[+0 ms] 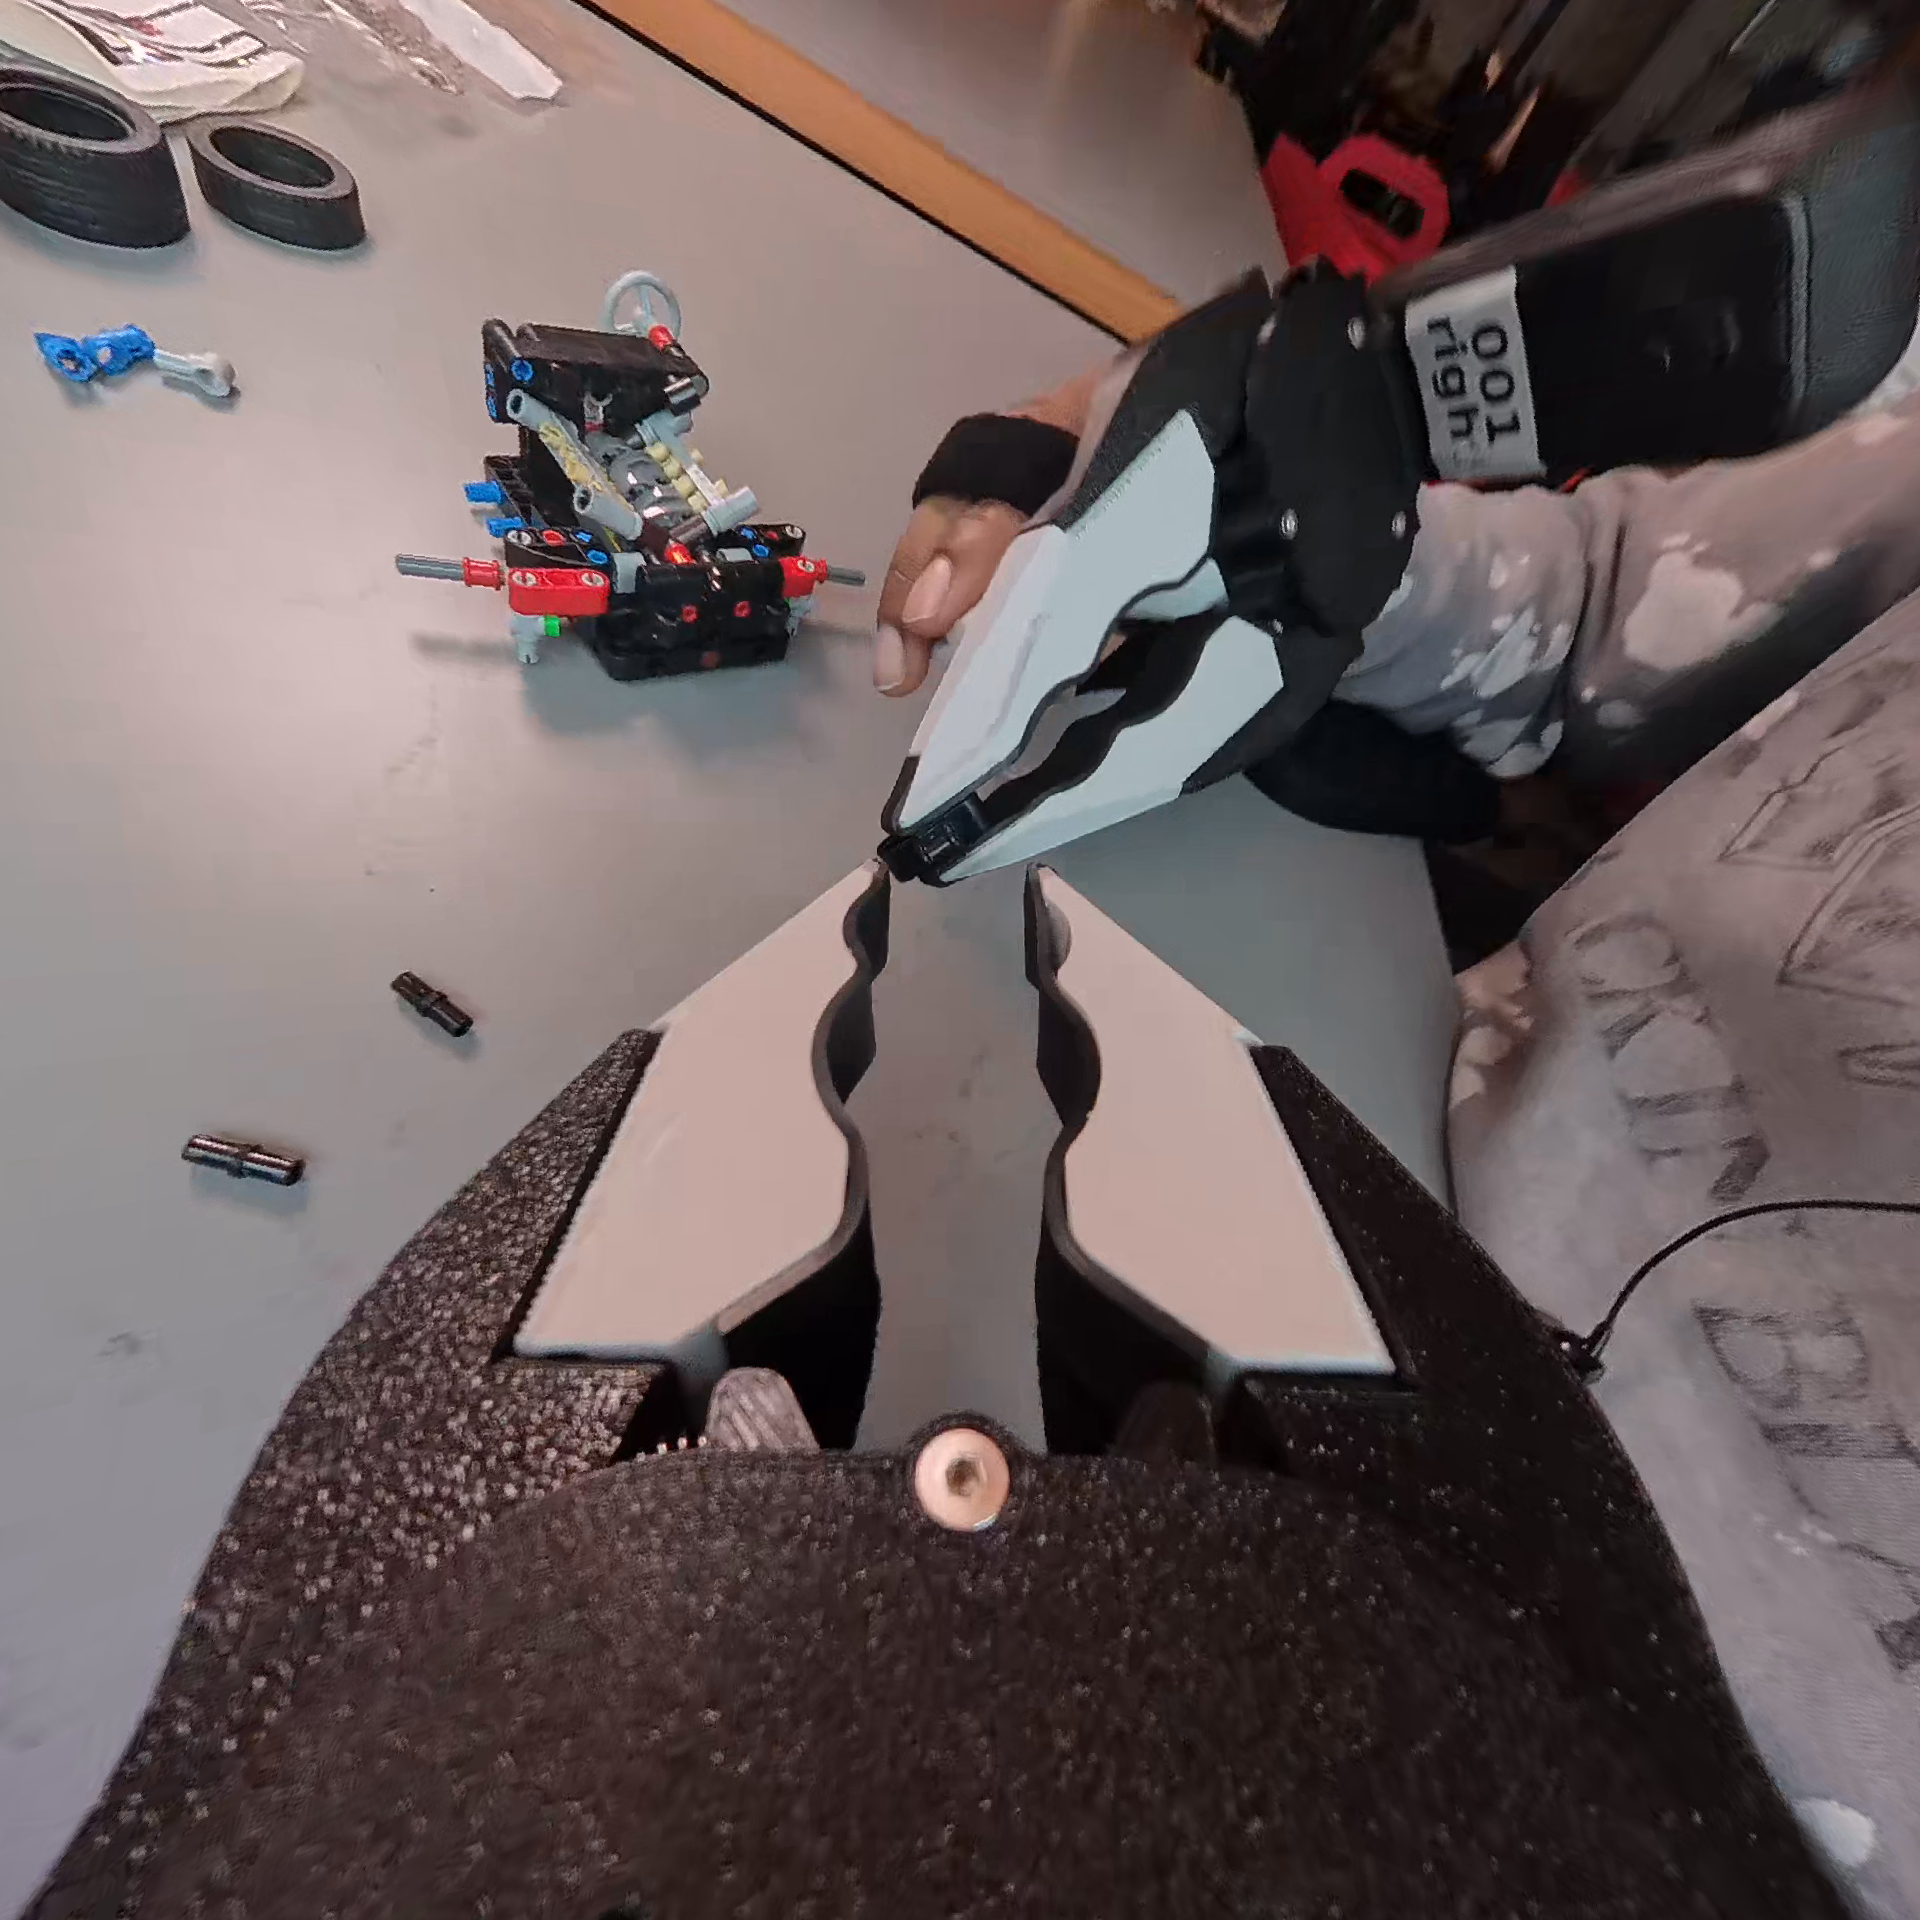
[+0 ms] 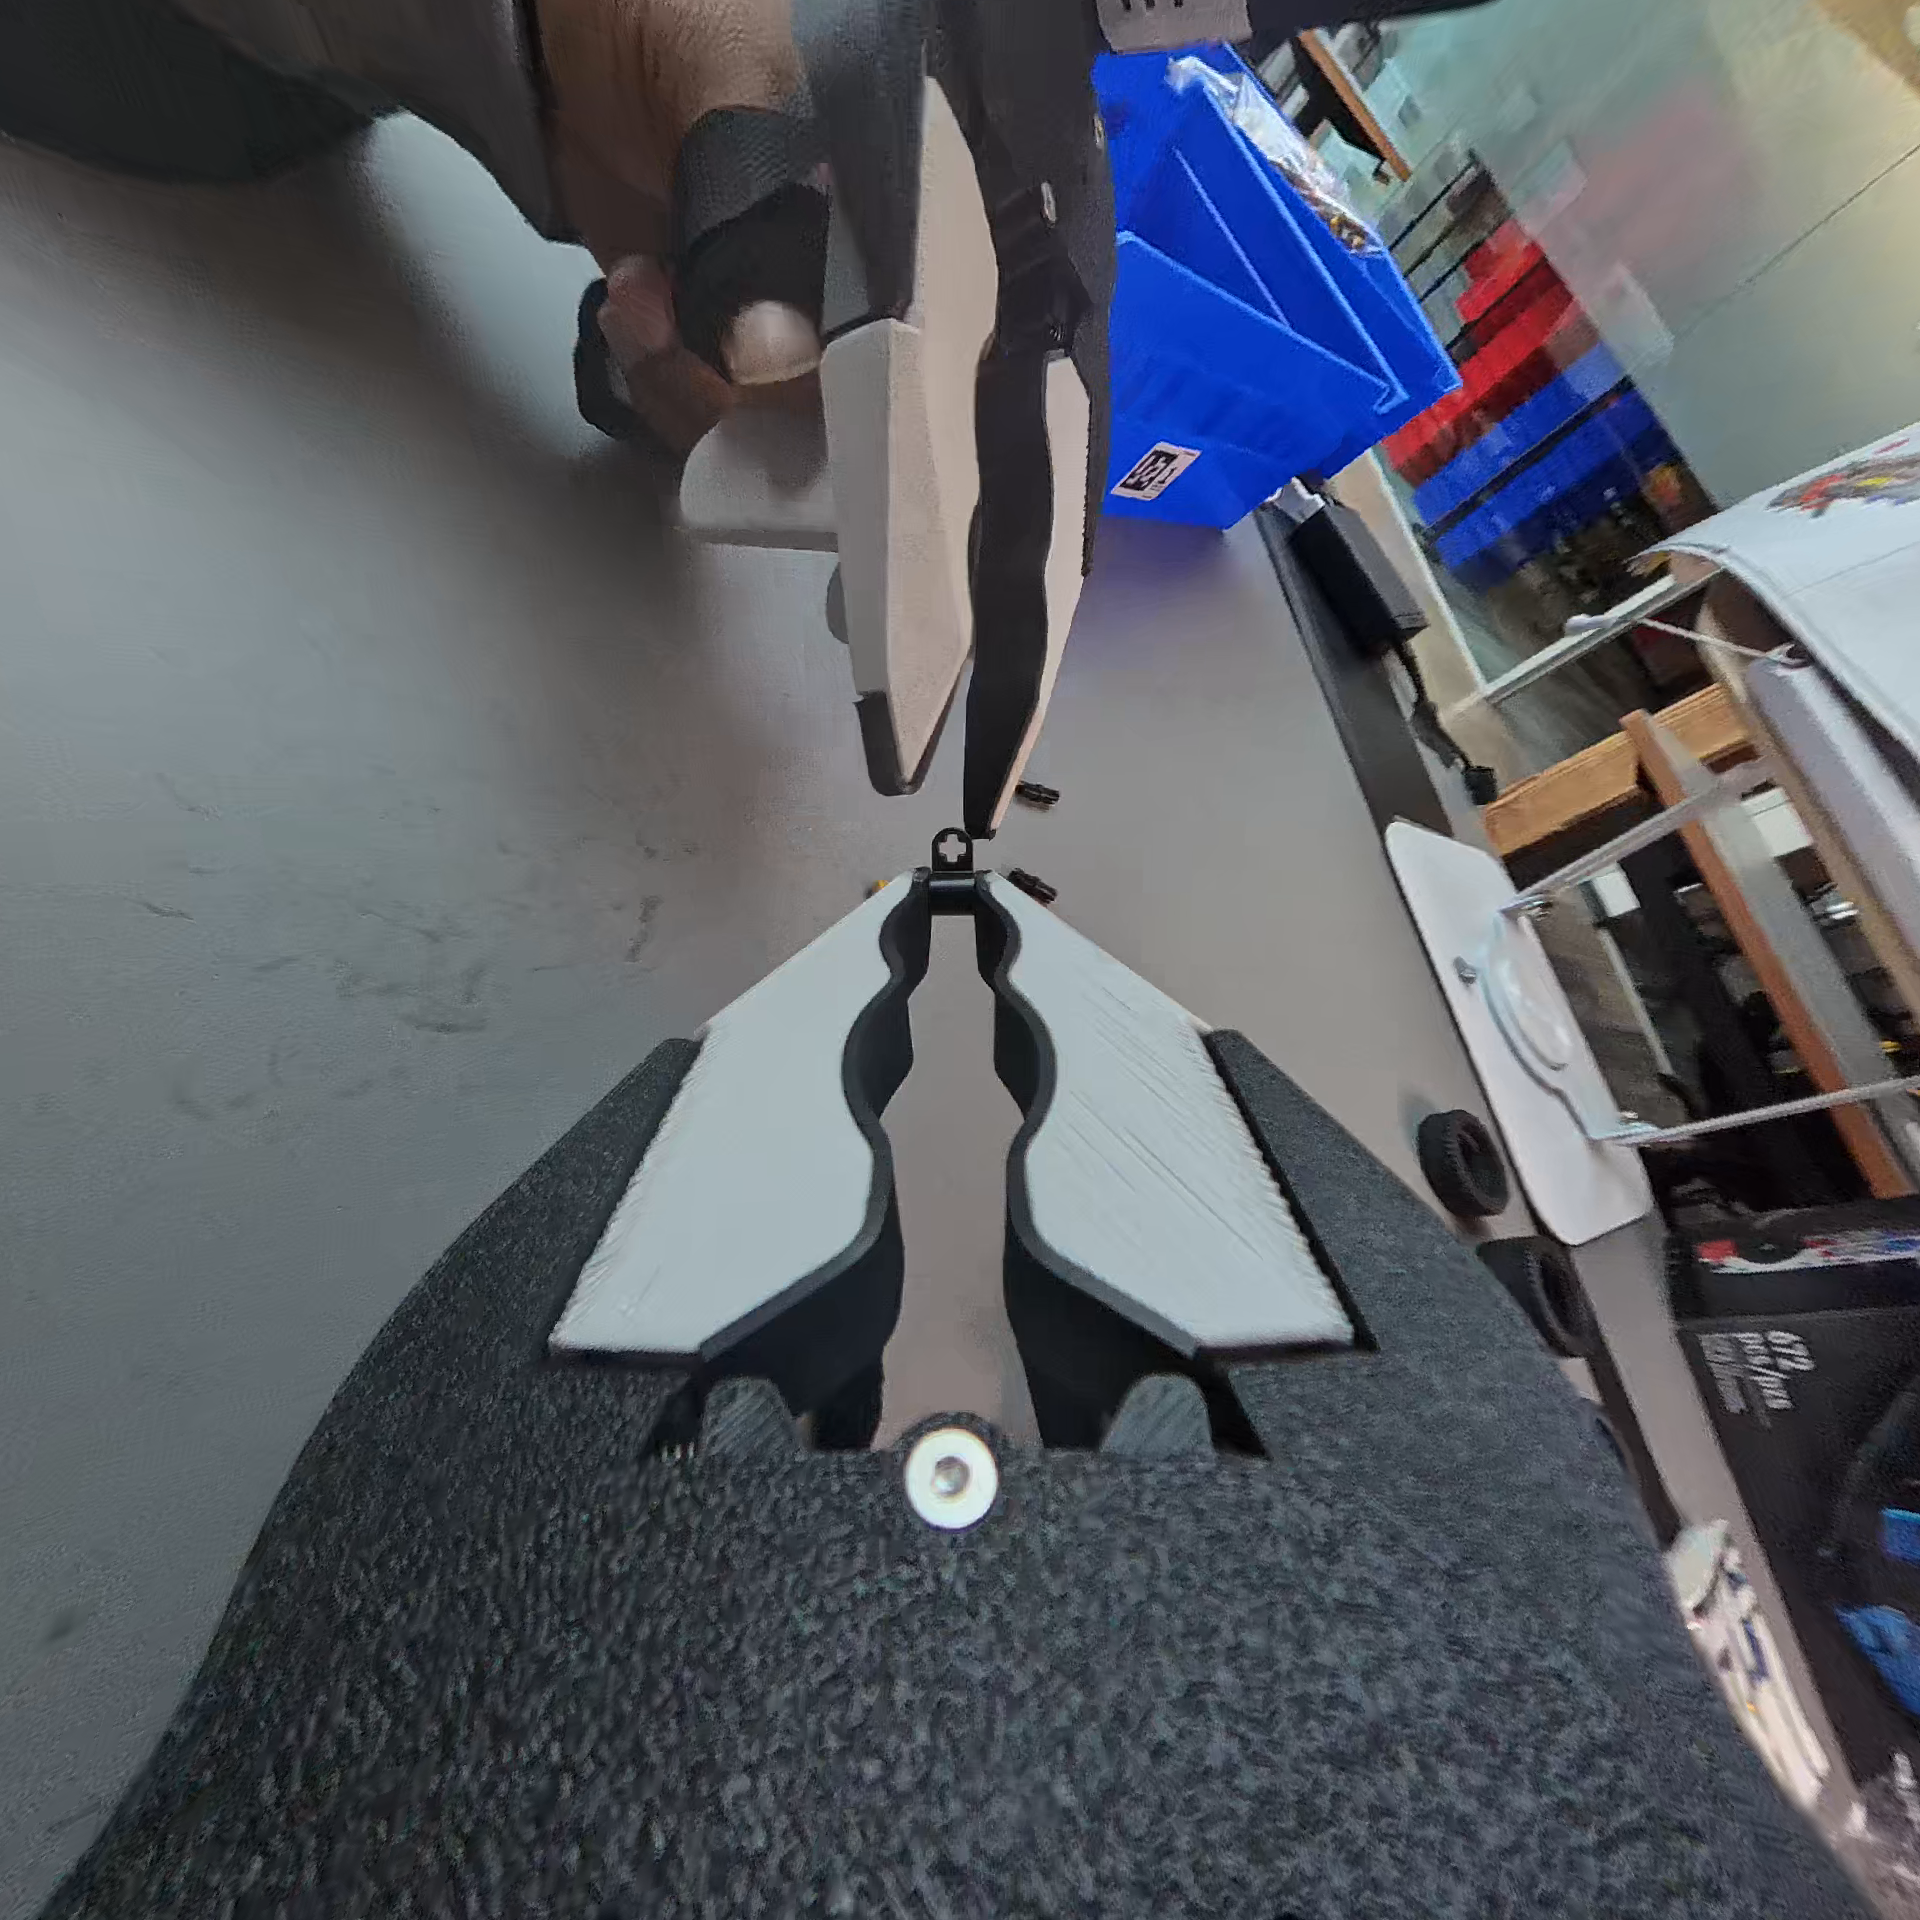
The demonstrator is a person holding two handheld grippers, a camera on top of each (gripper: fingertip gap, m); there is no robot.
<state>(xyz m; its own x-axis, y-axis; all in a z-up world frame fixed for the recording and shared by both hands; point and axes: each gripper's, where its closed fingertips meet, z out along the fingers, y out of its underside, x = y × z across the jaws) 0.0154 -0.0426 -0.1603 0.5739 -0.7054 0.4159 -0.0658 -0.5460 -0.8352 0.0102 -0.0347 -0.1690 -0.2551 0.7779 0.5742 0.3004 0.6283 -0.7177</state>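
My right gripper (image 2: 951, 891) is shut on a small black connector pin (image 2: 951, 857), whose cross-shaped end sticks out past the tips. In the left wrist view the right gripper (image 1: 920, 854) comes in from the upper right, and the pin (image 1: 928, 844) sits just beyond my left fingertips. My left gripper (image 1: 956, 873) is open and empty, its tips close to the pin; I cannot tell whether they touch it. In the right wrist view the left gripper (image 2: 940, 802) hangs down from above the pin. A hand (image 1: 925, 592) holds the right gripper.
A partly built black, red and grey brick model (image 1: 634, 520) stands on the grey table (image 1: 312, 779). Two loose black pins (image 1: 431, 1003) (image 1: 244, 1158), a blue and grey piece (image 1: 114, 353) and two black tyres (image 1: 281, 187) lie to the left. Blue bins (image 2: 1247, 312) stand at the far table end. The tips of both grippers are at nearly the same place.
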